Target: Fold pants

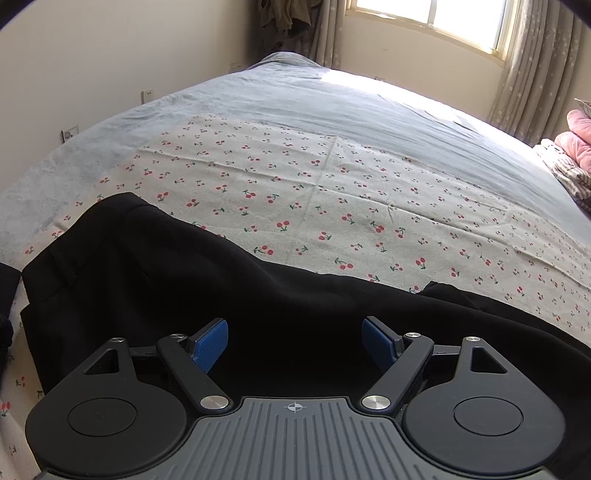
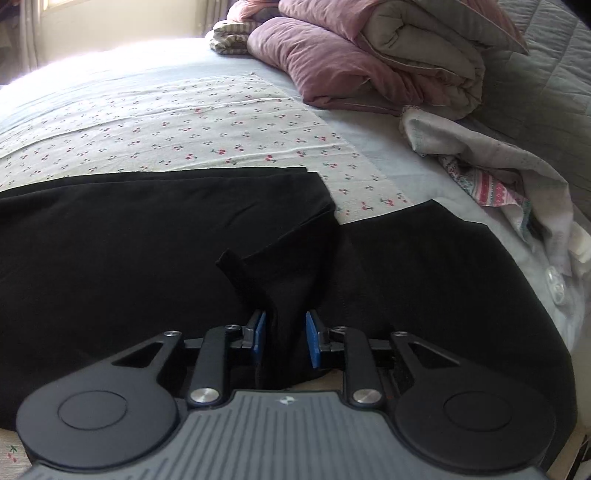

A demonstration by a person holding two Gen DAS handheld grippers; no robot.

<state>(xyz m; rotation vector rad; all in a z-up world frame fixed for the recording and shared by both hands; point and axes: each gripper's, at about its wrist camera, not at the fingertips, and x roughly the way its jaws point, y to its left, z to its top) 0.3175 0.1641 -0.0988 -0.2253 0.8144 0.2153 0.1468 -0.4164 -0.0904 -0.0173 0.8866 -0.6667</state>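
Note:
Black pants (image 1: pixel 155 266) lie spread on a cherry-print cloth (image 1: pixel 295 192) on the bed. In the left wrist view the waistband end is at the left. My left gripper (image 1: pixel 294 341) hovers over the pants with its blue pads wide apart and nothing between them. In the right wrist view the pants (image 2: pixel 110 240) show two leg ends, one at the centre and one at the right. My right gripper (image 2: pixel 283 336) has its blue pads closed against a bunched fold of the black fabric, which rises between them.
A pile of pink and grey quilts (image 2: pixel 369 51) sits at the head of the bed, with crumpled light clothing (image 2: pixel 498 173) beside it at the right edge. A window (image 1: pixel 436 18) and curtains (image 1: pixel 528 62) stand beyond the bed. A wall runs along the left.

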